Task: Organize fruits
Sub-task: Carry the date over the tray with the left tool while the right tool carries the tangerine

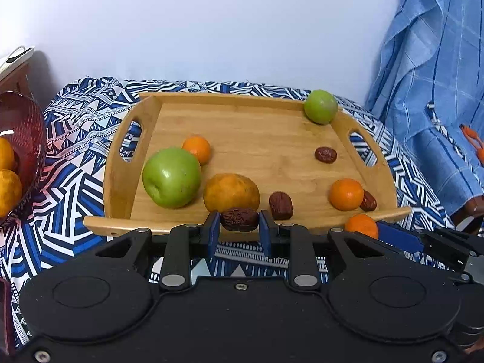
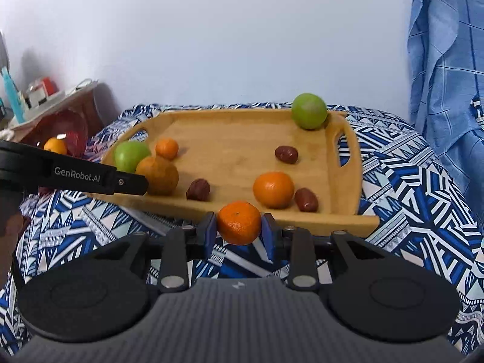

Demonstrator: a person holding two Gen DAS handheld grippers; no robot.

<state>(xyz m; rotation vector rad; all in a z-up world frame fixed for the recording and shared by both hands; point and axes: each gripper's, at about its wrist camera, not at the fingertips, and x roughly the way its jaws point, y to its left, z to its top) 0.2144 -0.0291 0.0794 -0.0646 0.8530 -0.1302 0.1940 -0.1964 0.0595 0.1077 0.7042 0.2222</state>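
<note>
Left claw (image 1: 239, 233) gripping date (image 1: 239, 219), right claw (image 2: 239, 232) gripping mandarin (image 2: 239, 222), tray (image 1: 242, 121)

Count, relative to wooden tray (image 1: 127, 181):
- green apples: two on tray (image 1: 171, 177) (image 1: 320, 106)
- oranges: three on tray, one at near rim (image 2: 239, 222)
- dates: three on tray, one at near rim (image 1: 239, 219)
- oranges in red bowl (image 1: 27, 127) left of tray: two
</note>
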